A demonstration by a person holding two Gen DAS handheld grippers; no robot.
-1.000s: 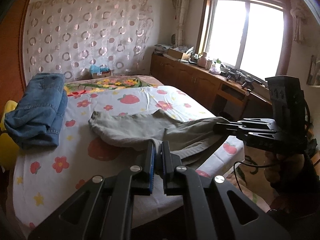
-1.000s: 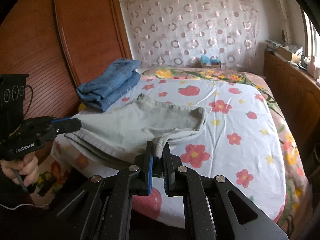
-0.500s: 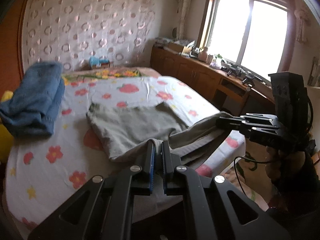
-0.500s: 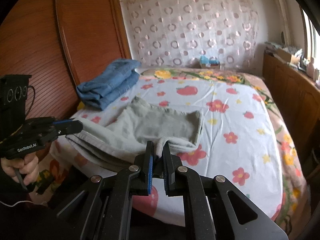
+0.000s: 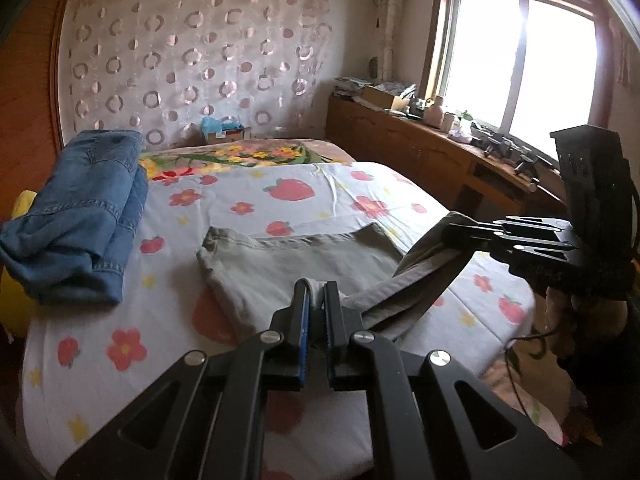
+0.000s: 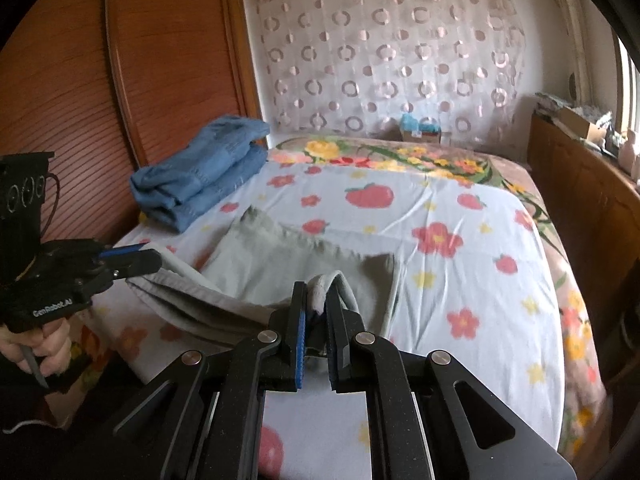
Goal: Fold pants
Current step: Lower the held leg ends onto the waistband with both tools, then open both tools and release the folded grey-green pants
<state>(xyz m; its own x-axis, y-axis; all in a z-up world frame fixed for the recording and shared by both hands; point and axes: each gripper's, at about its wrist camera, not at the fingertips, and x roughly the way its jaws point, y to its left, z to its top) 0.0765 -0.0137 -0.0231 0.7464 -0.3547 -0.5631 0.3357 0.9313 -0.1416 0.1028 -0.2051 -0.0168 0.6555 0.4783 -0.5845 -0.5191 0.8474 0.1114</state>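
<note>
One pair of grey pants [image 5: 304, 260] lying mid-bed [image 5: 100, 360], one folded pair of jeans [image 5: 80, 216] at 10 o'clock, I'm keeping my left gripper [image 5: 316, 304] and right gripper [image 6: 316, 304] both pinching the pants' near edge, jaws narrow.

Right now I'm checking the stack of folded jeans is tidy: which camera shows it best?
The left wrist view: the folded jeans lie large and sharp on the bed, seams and folds visible. The right wrist view shows them smaller, farther off and slightly soft.

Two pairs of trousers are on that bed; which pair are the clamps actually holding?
The grey-green pants, pinched by the left gripper and right gripper. The blue jeans lie folded, untouched, beside the wooden headboard.
</note>
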